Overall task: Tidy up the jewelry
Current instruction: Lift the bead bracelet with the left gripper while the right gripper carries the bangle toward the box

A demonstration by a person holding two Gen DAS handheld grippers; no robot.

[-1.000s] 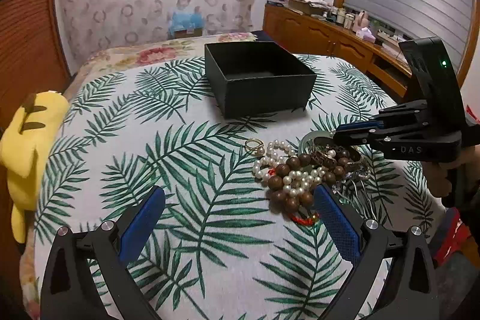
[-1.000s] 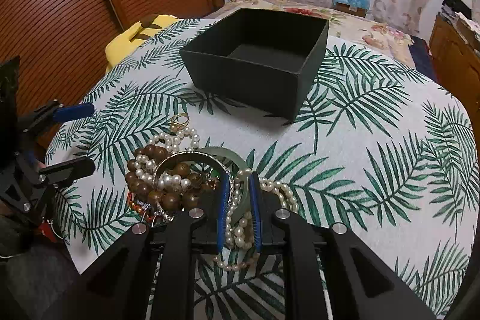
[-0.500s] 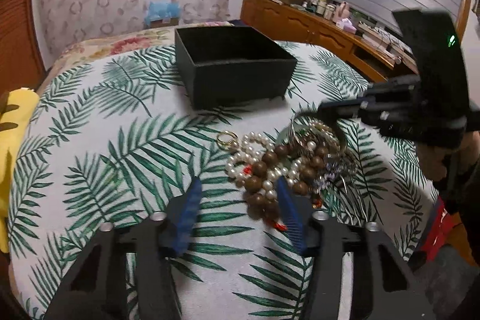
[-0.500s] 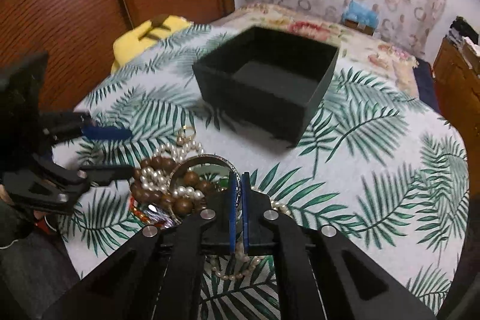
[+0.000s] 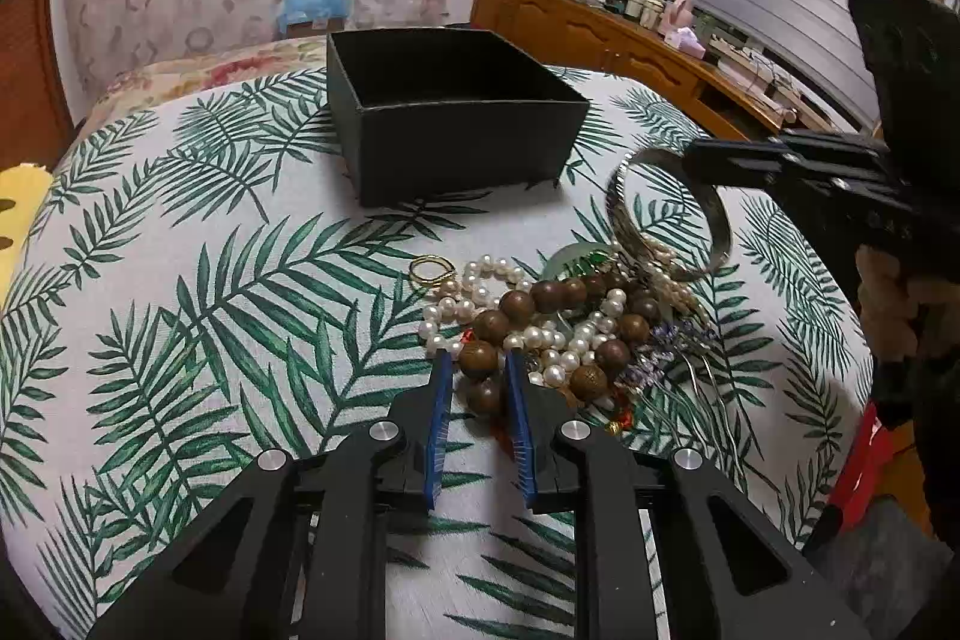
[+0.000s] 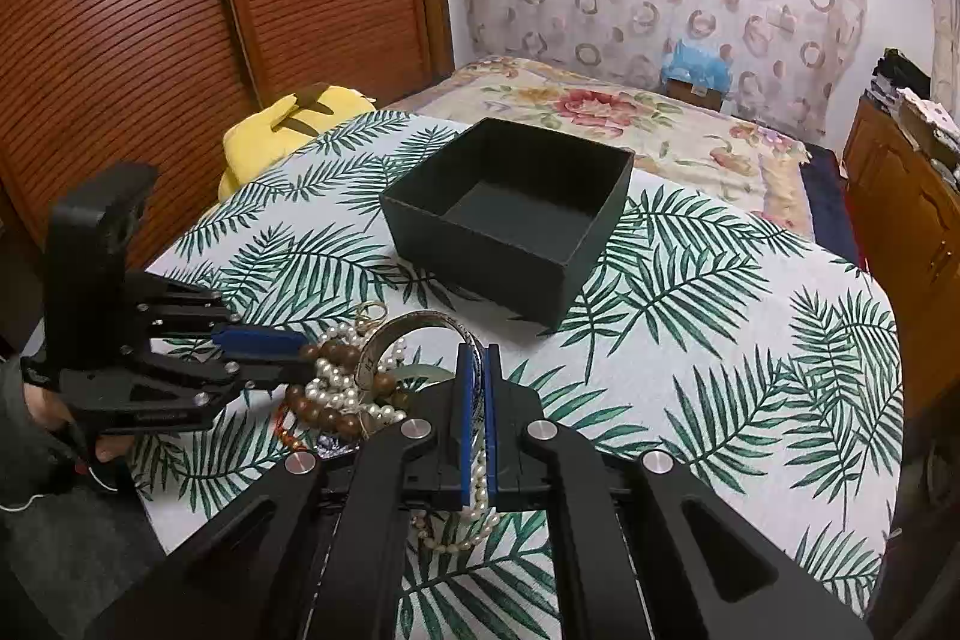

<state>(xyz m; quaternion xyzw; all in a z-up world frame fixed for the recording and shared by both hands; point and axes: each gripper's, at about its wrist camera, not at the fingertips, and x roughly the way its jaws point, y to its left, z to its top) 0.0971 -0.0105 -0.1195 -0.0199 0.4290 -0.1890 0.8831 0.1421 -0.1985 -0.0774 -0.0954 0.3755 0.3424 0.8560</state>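
A heap of jewelry [image 5: 558,322] lies on the leaf-print tablecloth: pearl strands, a brown wooden bead bracelet [image 5: 492,325], a gold ring [image 5: 432,271], a green bangle. My left gripper [image 5: 478,370] is shut on the wooden bead bracelet at the heap's near edge. My right gripper [image 6: 477,358] is shut on a silver bangle [image 6: 414,325], which it holds lifted and tilted above the heap; the bangle also shows in the left wrist view [image 5: 666,214]. An open, empty black box [image 5: 450,112] stands beyond the heap [image 6: 510,220].
A yellow plush toy [image 6: 288,130] lies at the table's far left edge. A bed with a floral cover [image 6: 630,118] is behind the table. A wooden sideboard [image 5: 630,40] runs along the right wall.
My left gripper moved forward and closed around the wooden beads. My right gripper closed on the silver bangle and lifted it off the heap.
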